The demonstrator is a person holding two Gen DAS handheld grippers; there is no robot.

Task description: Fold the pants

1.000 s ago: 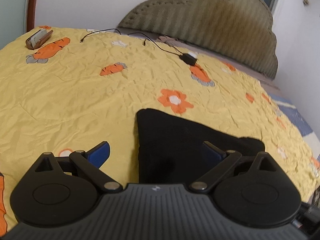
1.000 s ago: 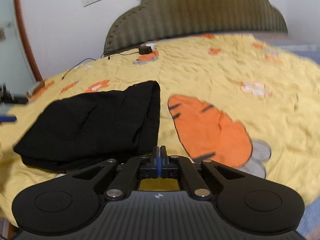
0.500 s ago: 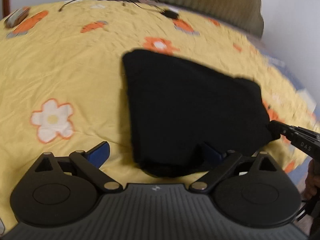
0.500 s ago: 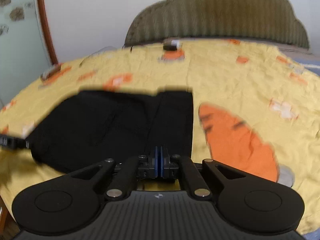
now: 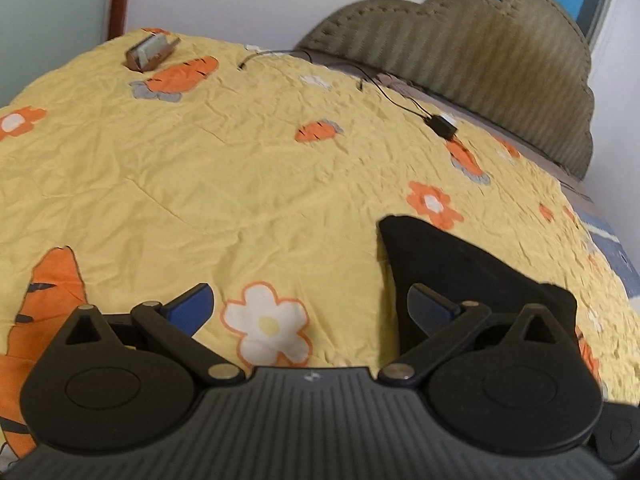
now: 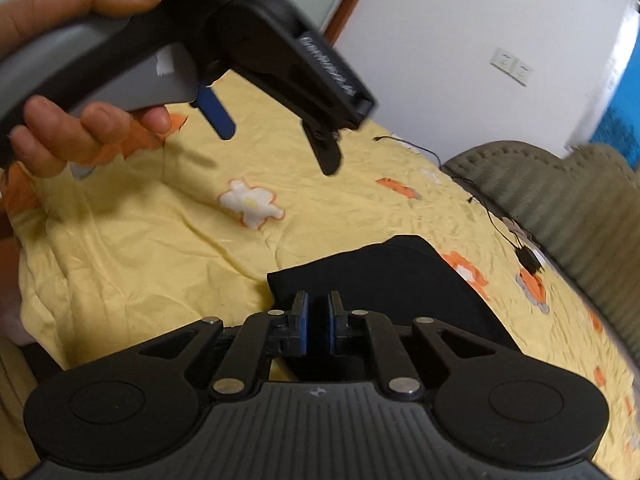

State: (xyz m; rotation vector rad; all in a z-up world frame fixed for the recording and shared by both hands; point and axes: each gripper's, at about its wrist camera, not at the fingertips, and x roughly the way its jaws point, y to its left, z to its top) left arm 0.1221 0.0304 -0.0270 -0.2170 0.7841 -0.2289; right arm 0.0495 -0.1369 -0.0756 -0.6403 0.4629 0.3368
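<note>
Yellow bedspread (image 5: pixel 248 184): crinkled cotton printed with orange carrots and flowers, covering the whole bed.
Headboard (image 5: pixel 472 52): olive, ribbed and scalloped, against a white wall; a blue window sits above it.
Charger (image 5: pixel 442 126): black brick with a thin cable trailing across the spread toward the headboard.
Brown case (image 5: pixel 151 52): lies at the far corner of the bed (what it contains is too small to tell).
Pants (image 6: pixel 392 284): black, folded into a compact stack, lying flat on the spread; their near edge is hidden behind both tools.
Left gripper (image 5: pixel 310 312): jaws spread wide, empty; its right finger sits over the pants' edge, but contact cannot be made out. From the right wrist view it hangs above the bed in the person's hand (image 6: pixel 76 120).
Right gripper (image 6: pixel 316 322): blue pads nearly together with a narrow gap, dark fabric behind them; whether cloth is pinched cannot be told.
Blur: the right wrist view smears toward its right edge.
</note>
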